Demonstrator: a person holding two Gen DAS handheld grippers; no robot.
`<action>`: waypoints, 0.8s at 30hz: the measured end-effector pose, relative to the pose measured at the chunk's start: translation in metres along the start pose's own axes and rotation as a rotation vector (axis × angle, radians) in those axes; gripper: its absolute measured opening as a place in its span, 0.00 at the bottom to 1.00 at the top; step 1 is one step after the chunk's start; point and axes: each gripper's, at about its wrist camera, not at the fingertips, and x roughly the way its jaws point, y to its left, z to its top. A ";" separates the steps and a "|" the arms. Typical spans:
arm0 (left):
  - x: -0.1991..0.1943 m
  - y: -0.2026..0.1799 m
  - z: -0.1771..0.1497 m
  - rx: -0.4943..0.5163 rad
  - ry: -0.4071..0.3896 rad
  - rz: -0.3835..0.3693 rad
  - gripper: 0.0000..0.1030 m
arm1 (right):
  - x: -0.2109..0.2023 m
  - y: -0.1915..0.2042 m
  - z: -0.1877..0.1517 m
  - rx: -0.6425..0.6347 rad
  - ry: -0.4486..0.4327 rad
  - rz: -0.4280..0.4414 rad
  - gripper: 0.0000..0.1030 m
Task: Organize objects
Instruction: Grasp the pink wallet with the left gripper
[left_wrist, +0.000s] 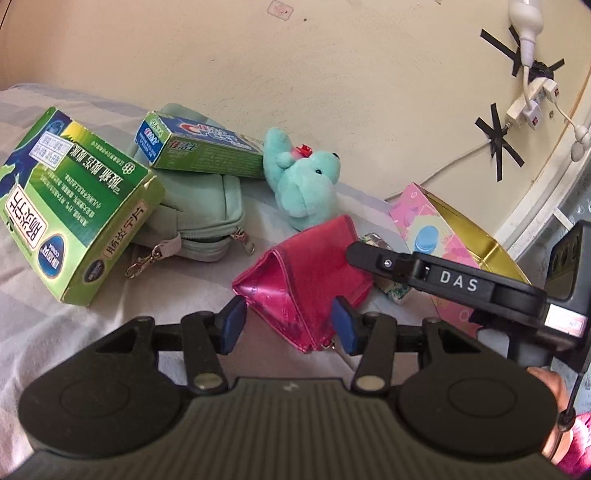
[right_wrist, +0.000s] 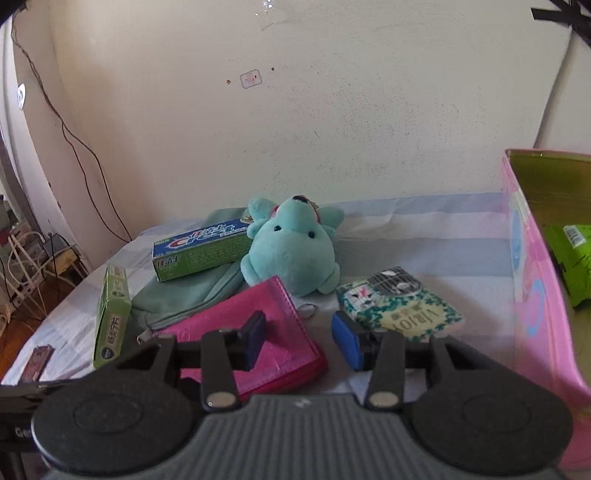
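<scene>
**A:** Left wrist view: your left gripper (left_wrist: 290, 325) is wide open and holds nothing. The pink wallet (left_wrist: 306, 277) lies low in the middle of the frame, its near corner between the blue pads (left_wrist: 233, 325). I can't tell if they touch it.

**B:** And your right gripper (right_wrist: 301, 338)?

**A:** Open too, empty, above the wallet (right_wrist: 266, 332), with the little card pack (right_wrist: 400, 304) near its right pad.

**B:** So which step is this?

**A:** I think you are about to pick up the wallet. Next, squeeze it, lift, and carry it to the pink box (right_wrist: 535, 295) at the right edge.
</scene>
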 end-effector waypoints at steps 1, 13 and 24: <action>0.001 0.004 0.001 -0.017 -0.003 -0.004 0.50 | 0.003 -0.004 0.000 0.028 0.010 0.029 0.41; 0.006 0.002 0.006 -0.023 -0.027 -0.033 0.30 | 0.021 -0.008 0.013 0.079 0.044 0.155 0.44; -0.016 -0.011 -0.016 0.042 0.093 -0.177 0.26 | -0.056 0.010 -0.041 -0.050 0.042 0.041 0.25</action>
